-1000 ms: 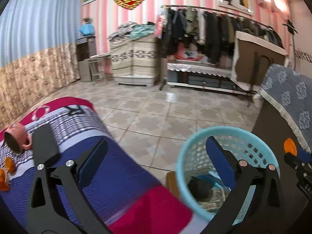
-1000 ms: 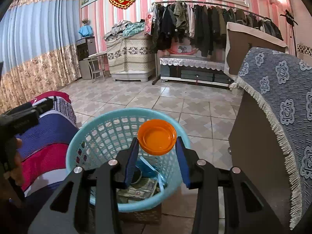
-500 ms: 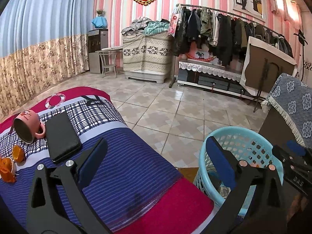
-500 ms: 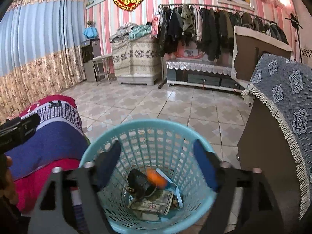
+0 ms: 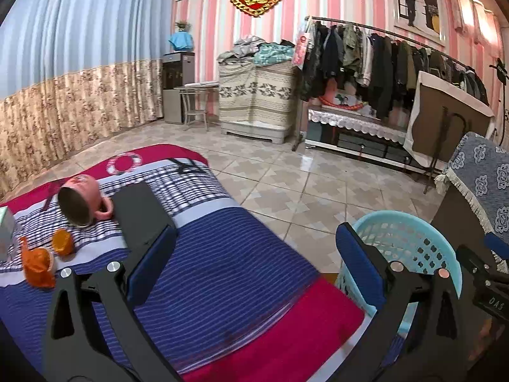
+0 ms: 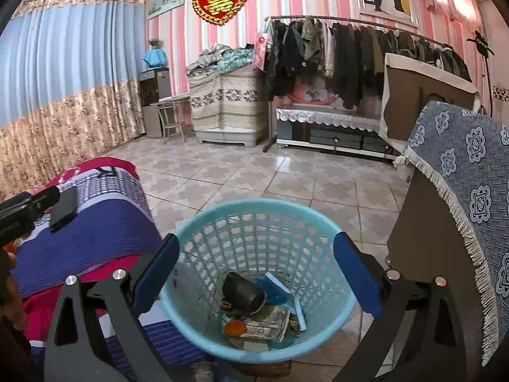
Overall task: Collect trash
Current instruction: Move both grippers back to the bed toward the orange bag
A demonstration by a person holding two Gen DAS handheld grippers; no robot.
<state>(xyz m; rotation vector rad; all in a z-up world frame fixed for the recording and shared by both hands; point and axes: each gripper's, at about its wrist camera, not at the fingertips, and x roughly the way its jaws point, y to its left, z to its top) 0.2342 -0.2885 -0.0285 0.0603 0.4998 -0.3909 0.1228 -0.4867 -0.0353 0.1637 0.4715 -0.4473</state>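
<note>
Right wrist view looks down into the basket point(image 6: 254, 222), a pale blue mesh bin on the tiled floor. The right gripper point(image 6: 254, 273) hangs over its rim with its blue fingers spread wide, nothing between them. At the basket's bottom lie an orange cap point(image 6: 234, 328), a dark cup point(image 6: 243, 293) on its side, a folded paper point(image 6: 270, 321) and a blue strip point(image 6: 299, 312). Just right of the basket stands a cabinet point(image 6: 413, 245) draped in a blue patterned cloth point(image 6: 470, 191); just left of it is the bed point(image 6: 89, 229) with its striped blue and red cover.

From the left wrist, the left gripper point(image 5: 254, 267) hovers over the bed, left of the basket point(image 5: 410, 238), fingers wide apart and empty. Farther left of the basket, on the bed, lie a black phone point(image 5: 140, 213), a pink mug point(image 5: 82, 200) tipped on its side, an orange lid point(image 5: 62, 242) and a crumpled orange wrapper point(image 5: 38, 267). Beyond the basket, across the floor, stands a clothes rack point(image 5: 381, 54).
</note>
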